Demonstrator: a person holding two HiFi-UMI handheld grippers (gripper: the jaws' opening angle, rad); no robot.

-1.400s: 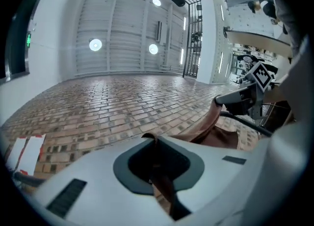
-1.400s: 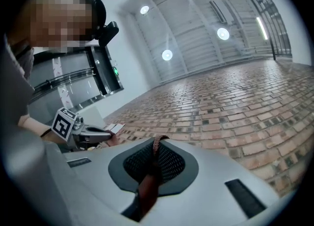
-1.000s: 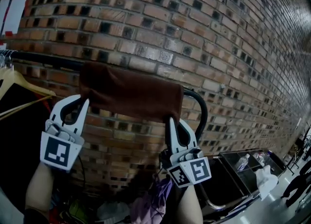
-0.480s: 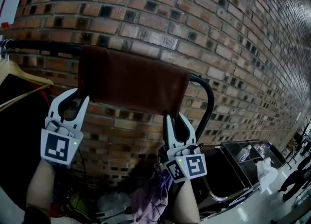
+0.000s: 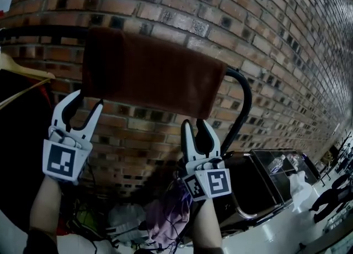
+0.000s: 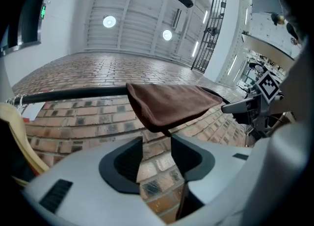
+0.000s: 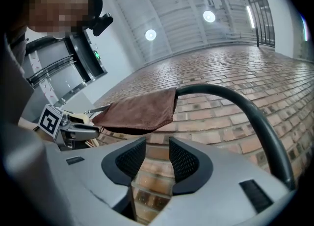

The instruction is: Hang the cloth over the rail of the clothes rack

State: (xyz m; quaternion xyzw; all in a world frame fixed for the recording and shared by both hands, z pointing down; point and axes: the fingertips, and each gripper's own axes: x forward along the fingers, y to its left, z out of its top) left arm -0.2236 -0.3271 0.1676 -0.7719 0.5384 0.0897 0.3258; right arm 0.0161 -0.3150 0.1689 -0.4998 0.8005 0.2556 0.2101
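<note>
While both grippers are pointing up at the clothes rack, the brown cloth [image 5: 151, 71] is hanging draped over the black rail [image 5: 241, 101], its folded top lying along the bar and its lower edge dangling in front of the brick wall [image 5: 259, 32]. The left gripper [image 5: 87, 103] is hovering just under the cloth's left lower corner, its jaws opening and standing well spread with nothing between them. The right gripper [image 5: 194, 125] is sitting just below the cloth's right lower edge, its jaws also opening, with only bricks showing in the gap. Neither pair of pads is touching the fabric. Right of the cloth, the rail is curving downward into its upright.

A wooden hanger [image 5: 25, 76] is hanging at the far left with a dark garment [image 5: 22, 137] below it. Under the rack, a heap of purple fabric [image 5: 168, 214] and a pale bag [image 5: 124, 217] are lying together; whether they are sitting inside a bin I cannot tell. At lower right, a dark open-topped cart [image 5: 259, 192] is standing on the pale floor, its inside looking black, with a clear bottle-like thing [image 5: 274, 165] lying at its far rim, too small to be sure of.
</note>
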